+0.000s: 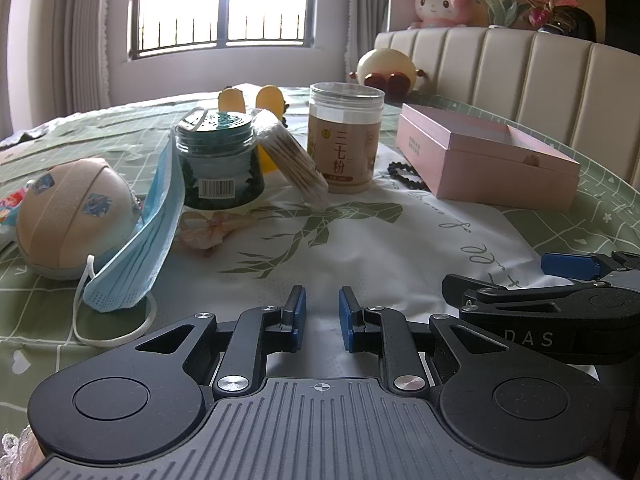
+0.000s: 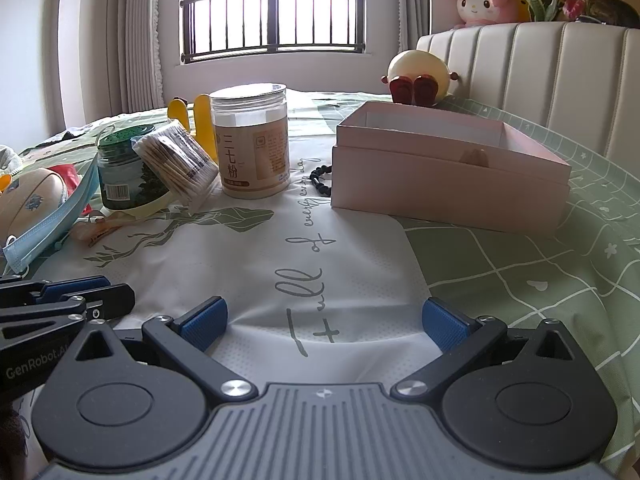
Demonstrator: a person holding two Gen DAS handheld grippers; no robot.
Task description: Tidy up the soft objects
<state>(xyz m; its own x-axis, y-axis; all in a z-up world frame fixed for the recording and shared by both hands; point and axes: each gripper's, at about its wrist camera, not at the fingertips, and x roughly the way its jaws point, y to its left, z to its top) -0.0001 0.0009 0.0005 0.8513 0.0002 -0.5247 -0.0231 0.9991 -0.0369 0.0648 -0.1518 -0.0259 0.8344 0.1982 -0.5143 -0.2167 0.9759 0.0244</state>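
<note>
A blue face mask leans against a green jar at the left, also in the right wrist view. A beige soft ball lies beside it. An open pink box sits at the right, also in the right wrist view. My left gripper rests low over the bedspread, jaws narrowly apart and empty. My right gripper is wide open and empty, near the printed lettering.
A tan jar, a tilted pack of cotton swabs, a black bead bracelet, and a pink ribbon piece lie on the bed. A cream plush and padded headboard stand behind.
</note>
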